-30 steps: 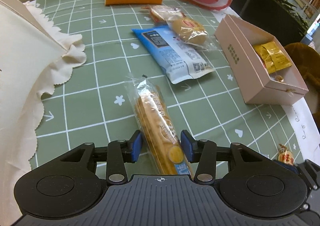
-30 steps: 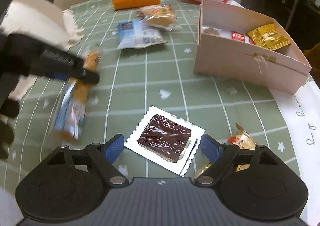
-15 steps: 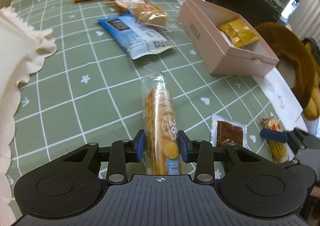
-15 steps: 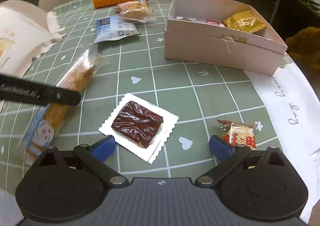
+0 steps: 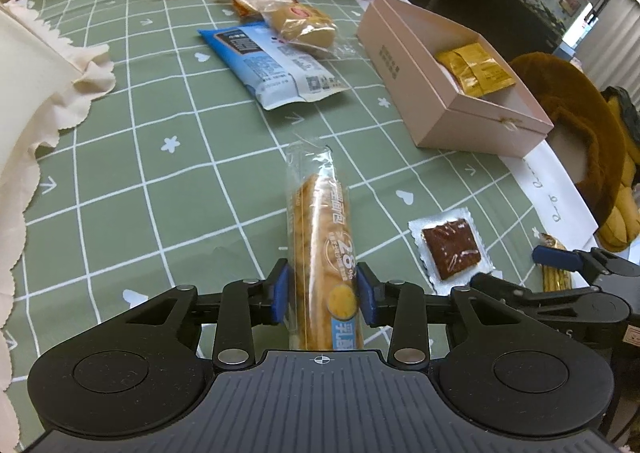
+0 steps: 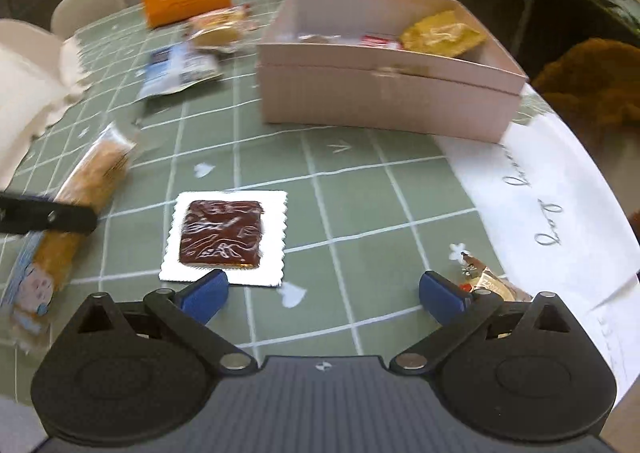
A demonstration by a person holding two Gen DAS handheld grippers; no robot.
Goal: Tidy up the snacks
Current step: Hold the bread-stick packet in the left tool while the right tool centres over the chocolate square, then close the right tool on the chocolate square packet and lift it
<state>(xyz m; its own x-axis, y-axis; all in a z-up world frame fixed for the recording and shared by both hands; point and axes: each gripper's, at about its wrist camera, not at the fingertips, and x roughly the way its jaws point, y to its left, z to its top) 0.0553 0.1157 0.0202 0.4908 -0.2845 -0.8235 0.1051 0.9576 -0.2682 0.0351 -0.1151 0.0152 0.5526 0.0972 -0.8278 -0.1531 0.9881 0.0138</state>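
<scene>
Left gripper (image 5: 322,295) just closed, pads clamped on bread stick (image 5: 320,229) near its bottom end; lift level, swing to box (image 5: 448,101) at 2 o'clock. Right gripper (image 6: 323,291) just opened wide, empty; brownie (image 6: 222,233) at 11 o'clock, candy (image 6: 490,285) at 3 o'clock

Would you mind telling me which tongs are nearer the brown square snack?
Right. The right tongs hang open just short of the brown snack, one pad at its foil edge; the left tongs, closed on the bread stick, sit beside it.
</scene>
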